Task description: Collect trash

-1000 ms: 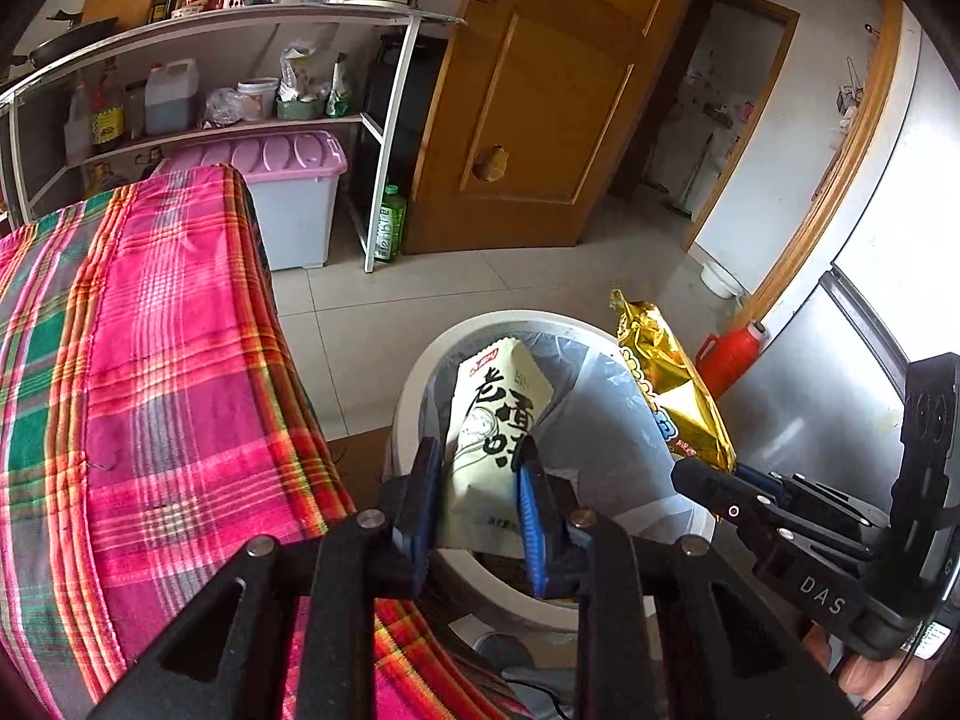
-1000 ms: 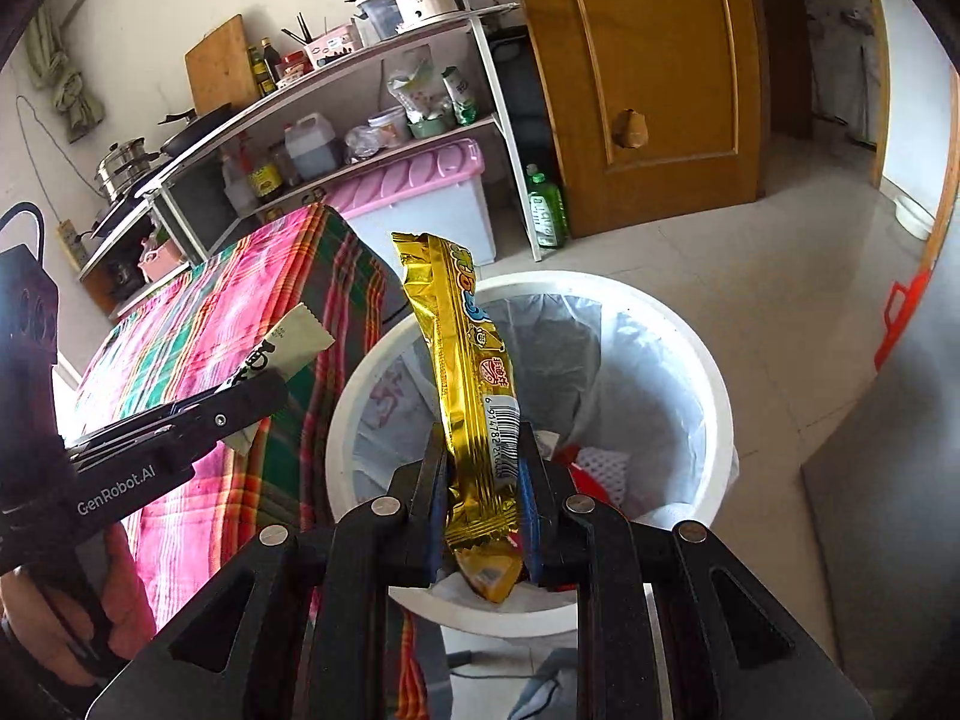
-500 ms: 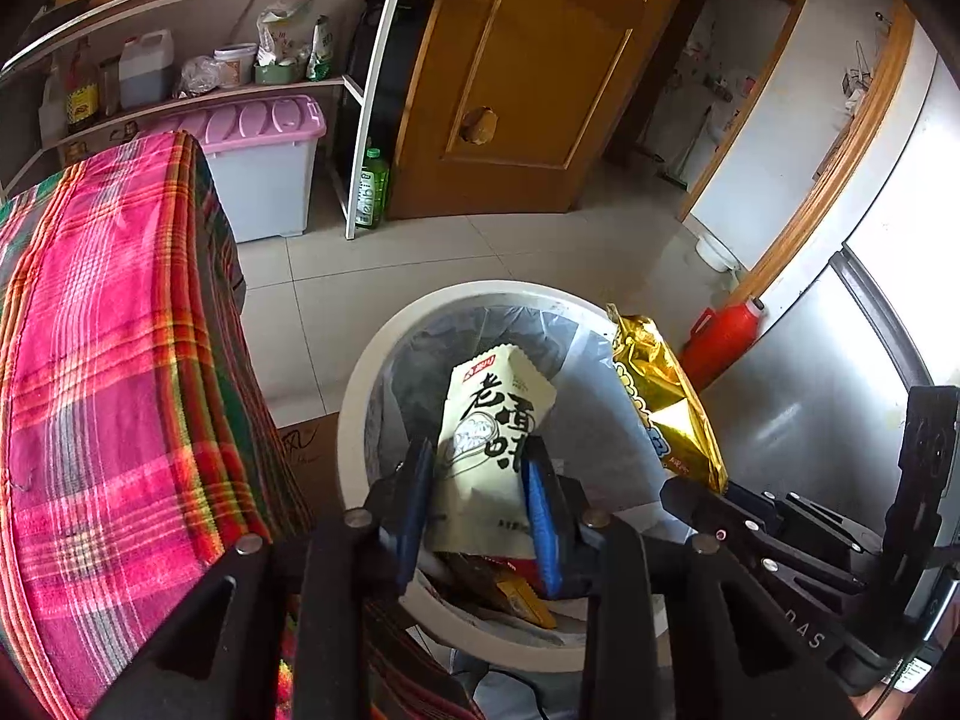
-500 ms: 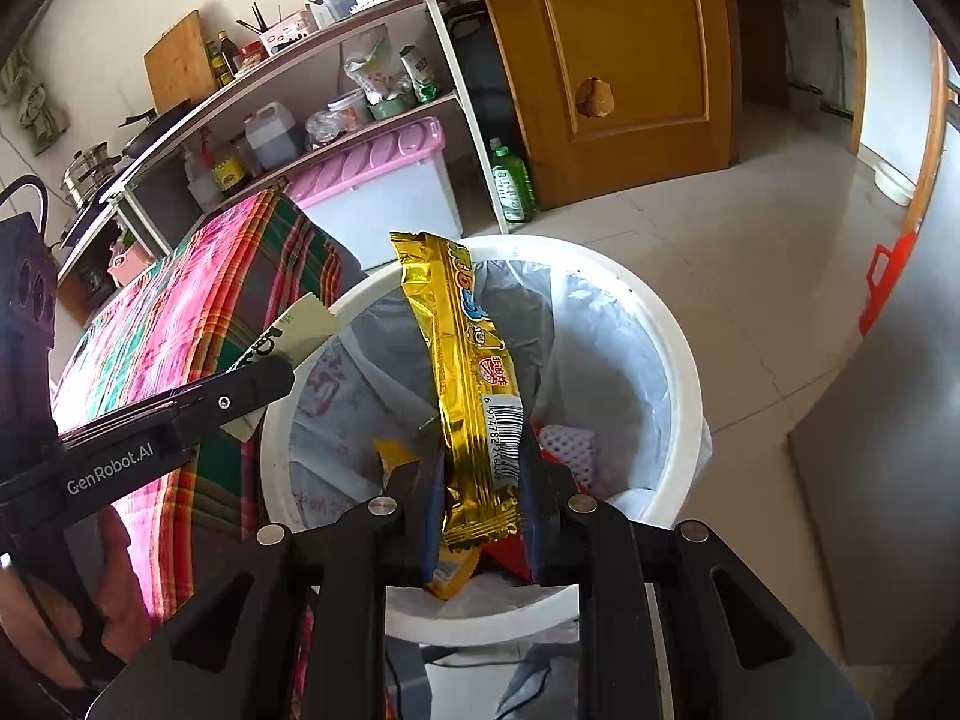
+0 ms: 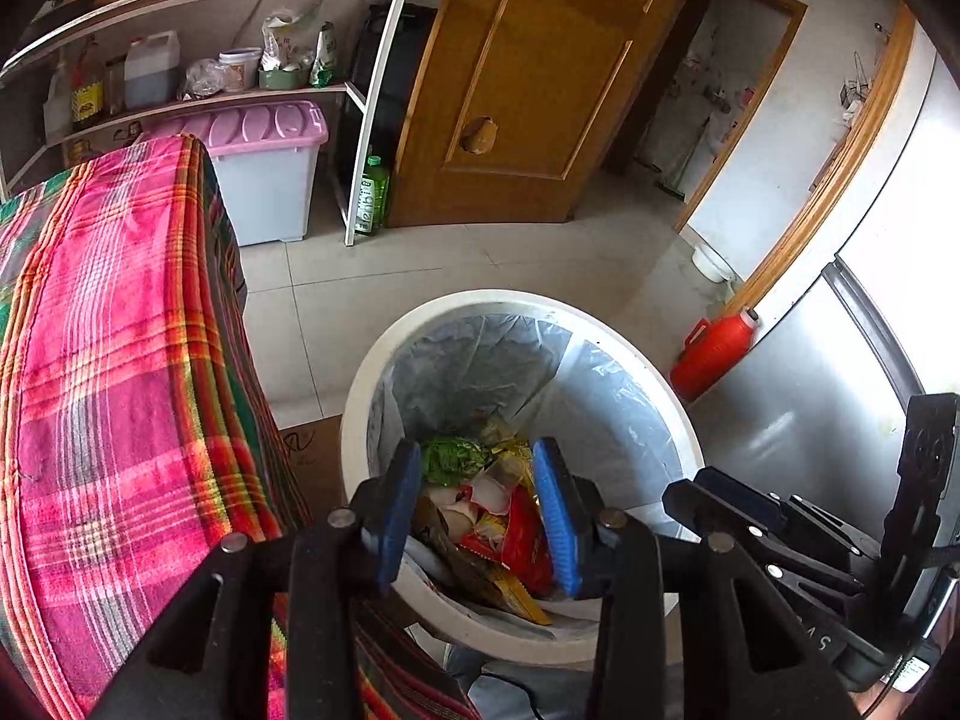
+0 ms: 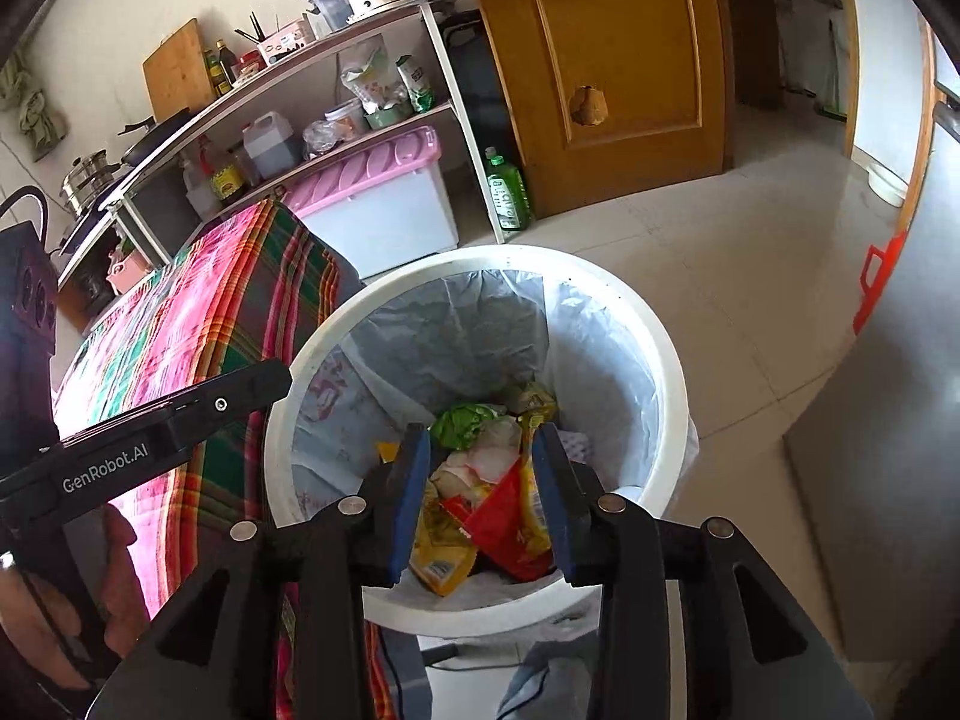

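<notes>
Both tongs, left (image 5: 474, 510) and right (image 6: 480, 498), opening, nothing between them, directly above the bin (image 6: 600, 282); wrappers (image 6: 492, 510) lie below.

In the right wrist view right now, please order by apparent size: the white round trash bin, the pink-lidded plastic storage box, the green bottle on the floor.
1. White round trash bin, clearly largest, though nearest the camera.
2. Pink-lidded plastic storage box.
3. Green bottle, smallest; it stands beside the box, similarly far, so this order is reliable.
</notes>
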`<state>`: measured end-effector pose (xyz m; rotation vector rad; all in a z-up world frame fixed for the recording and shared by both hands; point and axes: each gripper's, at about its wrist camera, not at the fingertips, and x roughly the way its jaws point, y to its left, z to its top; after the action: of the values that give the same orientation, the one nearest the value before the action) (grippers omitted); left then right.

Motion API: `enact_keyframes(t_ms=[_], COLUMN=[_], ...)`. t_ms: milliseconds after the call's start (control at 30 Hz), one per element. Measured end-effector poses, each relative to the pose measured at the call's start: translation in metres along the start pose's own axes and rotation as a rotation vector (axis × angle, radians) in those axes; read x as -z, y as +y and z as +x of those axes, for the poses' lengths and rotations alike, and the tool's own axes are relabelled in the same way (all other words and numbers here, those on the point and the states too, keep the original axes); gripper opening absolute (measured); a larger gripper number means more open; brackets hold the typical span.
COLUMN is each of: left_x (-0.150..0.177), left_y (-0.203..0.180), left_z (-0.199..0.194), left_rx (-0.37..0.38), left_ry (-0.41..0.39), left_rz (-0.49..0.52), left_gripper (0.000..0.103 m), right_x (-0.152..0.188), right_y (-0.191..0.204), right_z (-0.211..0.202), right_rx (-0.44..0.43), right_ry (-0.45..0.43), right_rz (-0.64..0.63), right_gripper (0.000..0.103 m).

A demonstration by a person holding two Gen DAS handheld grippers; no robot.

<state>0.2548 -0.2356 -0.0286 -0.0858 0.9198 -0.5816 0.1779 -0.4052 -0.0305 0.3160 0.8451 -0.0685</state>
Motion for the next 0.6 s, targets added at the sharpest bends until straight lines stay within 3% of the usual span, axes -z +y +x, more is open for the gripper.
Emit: enact_keyframes(t_ms=[600], left_x=[0.027], left_y=[0.018], left_z=[-0.079], left_rx=[-0.048], left_ry=[-0.151], left_rz=[0.029], left_gripper=[0.044], right_x=[0.019], right_y=[0.049], right_z=[-0.050], right_rx=[-0.033], right_ry=[-0.116], right_rz=[-0.075], right_gripper=[0.037])
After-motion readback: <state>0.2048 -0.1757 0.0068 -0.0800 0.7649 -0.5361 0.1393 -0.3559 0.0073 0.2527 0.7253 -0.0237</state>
